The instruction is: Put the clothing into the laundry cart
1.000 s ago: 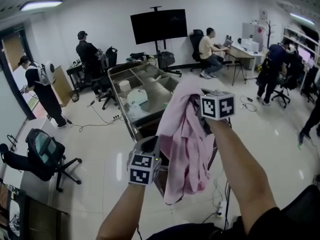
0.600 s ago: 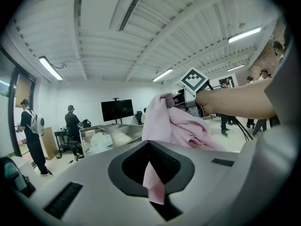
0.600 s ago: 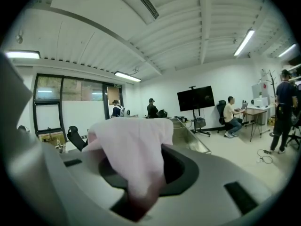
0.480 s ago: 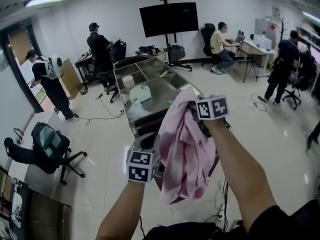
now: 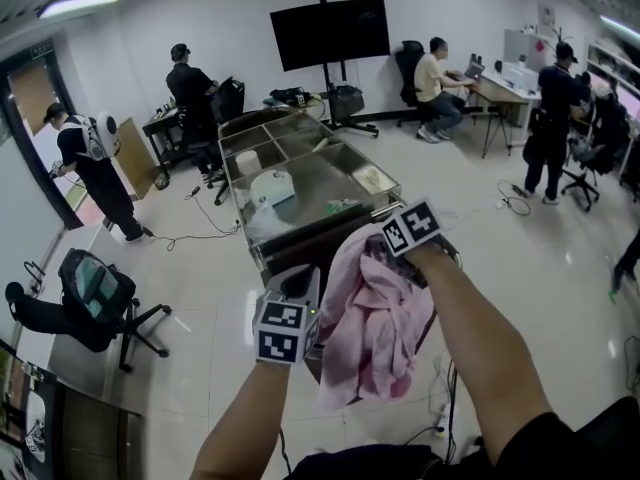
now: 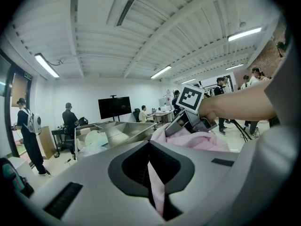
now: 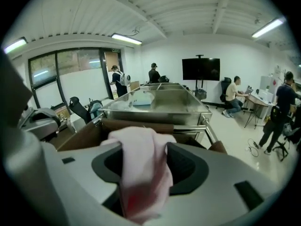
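A pink garment (image 5: 375, 318) hangs between my two grippers, over a brown bin (image 5: 305, 243) at the near end of the steel laundry cart (image 5: 236, 190). My left gripper (image 5: 305, 286) is shut on a thin fold of the garment (image 6: 155, 187) at its left edge. My right gripper (image 5: 388, 253) is at the garment's top right, under its marker cube. Its jaws are opening, and a bunch of the cloth (image 7: 141, 159) still lies loosely between them. In the left gripper view the right gripper (image 6: 188, 121) rests on top of the pink heap.
White bundles (image 5: 270, 188) lie in the cart's compartments. Office chairs (image 5: 95, 298) stand at the left, cables (image 5: 190, 236) run over the floor, and a TV stand (image 5: 330, 33) is behind the cart. People stand and sit at the far left, back and right.
The right gripper has come down with the garment's top, and the cloth now bunches lower over the brown bin. The left gripper has hardly moved.
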